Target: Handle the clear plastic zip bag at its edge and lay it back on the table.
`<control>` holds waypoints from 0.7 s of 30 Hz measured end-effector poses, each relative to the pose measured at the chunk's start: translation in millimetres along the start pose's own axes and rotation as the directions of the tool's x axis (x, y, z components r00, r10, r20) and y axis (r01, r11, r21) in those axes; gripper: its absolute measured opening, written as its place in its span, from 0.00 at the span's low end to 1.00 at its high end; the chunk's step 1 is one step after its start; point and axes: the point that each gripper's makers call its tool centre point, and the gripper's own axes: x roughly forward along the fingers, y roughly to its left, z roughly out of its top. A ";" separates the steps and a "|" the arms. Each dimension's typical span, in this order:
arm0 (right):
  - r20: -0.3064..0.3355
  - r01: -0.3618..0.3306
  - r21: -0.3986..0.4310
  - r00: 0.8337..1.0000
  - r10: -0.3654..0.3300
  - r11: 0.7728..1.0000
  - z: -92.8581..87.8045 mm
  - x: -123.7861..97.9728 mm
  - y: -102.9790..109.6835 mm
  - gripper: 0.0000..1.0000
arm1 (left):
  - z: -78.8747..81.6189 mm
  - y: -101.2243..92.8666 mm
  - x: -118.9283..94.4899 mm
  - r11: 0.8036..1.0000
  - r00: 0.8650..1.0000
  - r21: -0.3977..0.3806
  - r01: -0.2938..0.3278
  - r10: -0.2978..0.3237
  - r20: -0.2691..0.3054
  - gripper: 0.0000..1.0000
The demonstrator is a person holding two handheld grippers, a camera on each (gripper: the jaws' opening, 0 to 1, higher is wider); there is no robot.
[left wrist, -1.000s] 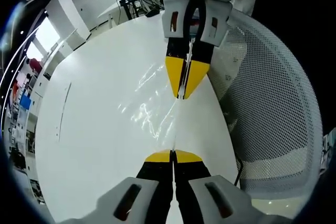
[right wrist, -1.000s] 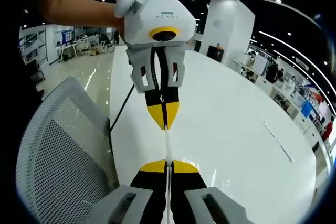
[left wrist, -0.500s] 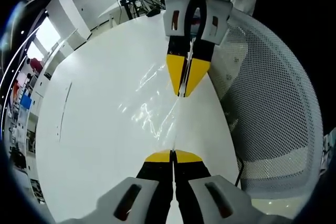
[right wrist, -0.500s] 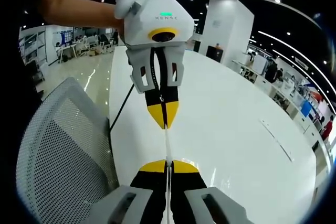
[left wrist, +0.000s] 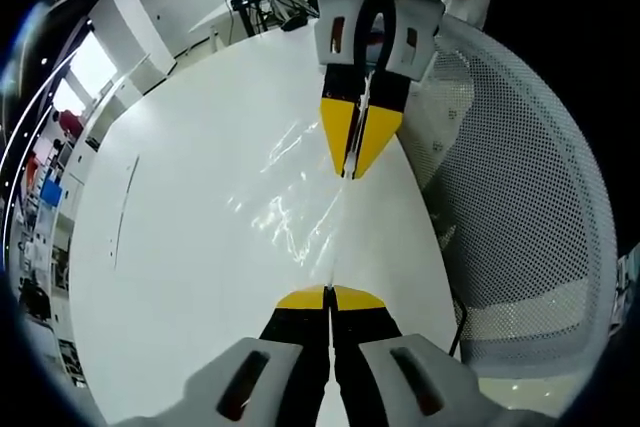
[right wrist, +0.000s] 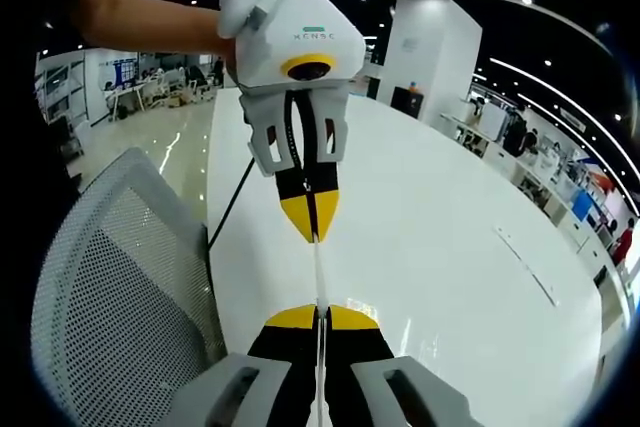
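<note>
Slightly farther toward 12 o'clock: right claw [left wrist: 349,169]. Both claws, left claw [left wrist: 329,299] included, clenched on bag [left wrist: 290,212] edge, taut over desk [left wrist: 180,247]. Next, I judge: lower it flat.

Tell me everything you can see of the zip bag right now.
The zip bag is clear, thin, crinkled plastic, seen mostly by its glints against the white table. It is stretched between the two tongs: the left tongs are shut on one end of its edge, the right tongs on the other. In the right gripper view it shows edge-on as a thin pale line. Whether its lower part touches the table is unclear.
</note>
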 end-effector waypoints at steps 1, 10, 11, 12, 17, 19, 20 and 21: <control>0.000 0.000 0.000 1.000 0.000 1.000 0.0 0.0 0.3 0.00 | -0.1 0.0 0.0 1.000 1.000 0.000 -0.001 0.001 0.000 0.00; 0.002 0.000 0.003 1.000 0.000 1.000 0.4 -0.4 0.0 0.00 | -1.3 0.5 -1.0 1.000 1.000 -0.012 0.000 0.000 0.003 0.00; 0.001 0.000 0.002 1.000 0.000 1.000 0.3 -0.5 0.0 0.00 | -1.4 0.7 -1.0 1.000 1.000 -0.012 -0.001 0.001 0.003 0.00; 0.001 0.000 0.002 1.000 0.000 1.000 0.2 -0.7 -0.2 0.00 | -1.4 0.9 -1.0 1.000 1.000 -0.013 -0.001 0.001 0.003 0.00; 0.001 0.000 0.003 1.000 0.000 1.000 0.0 -1.2 0.0 0.00 | -2.0 1.3 -0.7 1.000 1.000 -0.013 -0.001 0.001 0.003 0.00; 0.001 0.000 0.002 1.000 0.000 1.000 0.0 -1.3 0.0 0.00 | -2.1 1.3 -0.8 1.000 1.000 -0.013 -0.001 0.001 0.003 0.00; 0.001 0.000 0.002 1.000 0.000 1.000 0.1 -1.4 0.0 0.00 | -1.9 1.4 -1.0 1.000 1.000 -0.014 -0.002 0.002 0.004 0.00; 0.001 0.000 0.003 1.000 0.000 1.000 0.0 -1.3 0.0 0.00 | -1.9 1.2 -1.2 1.000 1.000 -0.015 -0.001 0.001 0.004 0.00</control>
